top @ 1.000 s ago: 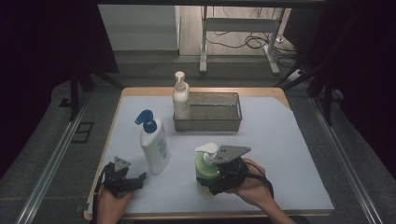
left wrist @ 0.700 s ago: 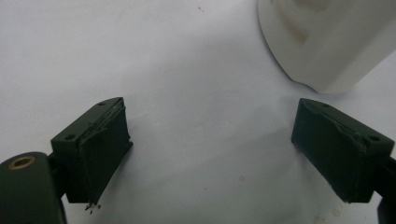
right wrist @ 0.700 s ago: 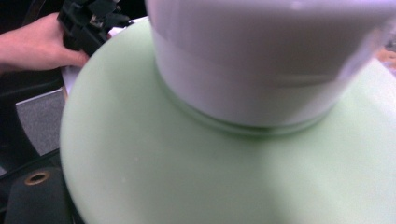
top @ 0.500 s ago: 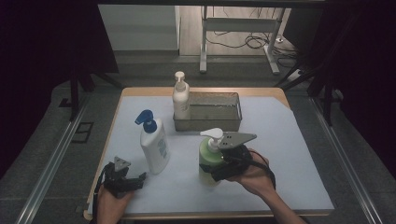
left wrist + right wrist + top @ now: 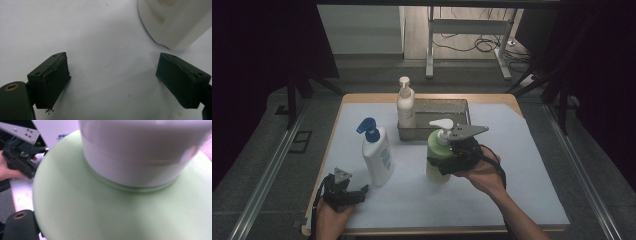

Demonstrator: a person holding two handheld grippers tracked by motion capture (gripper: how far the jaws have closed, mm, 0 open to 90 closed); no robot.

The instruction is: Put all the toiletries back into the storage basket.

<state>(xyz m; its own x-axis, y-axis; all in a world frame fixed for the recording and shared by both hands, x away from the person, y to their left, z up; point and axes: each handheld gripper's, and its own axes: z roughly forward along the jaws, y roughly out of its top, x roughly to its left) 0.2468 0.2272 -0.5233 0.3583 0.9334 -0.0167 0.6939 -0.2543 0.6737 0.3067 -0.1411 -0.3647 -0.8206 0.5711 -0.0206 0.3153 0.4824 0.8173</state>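
Pale green pump bottle with white pump head, spout pointing left, standing roughly upright. Right tongs clamp its body. Position: mid-tabletop, just in front of the metal tray.

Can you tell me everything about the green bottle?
The green bottle is pale green, looks like plastic, and has a white collar and a white pump whose spout points left in the high view. It is upright, in front of the metal tray and right of the blue-capped bottle. The right tongs grip its body. Whether its base touches the white cover is unclear.
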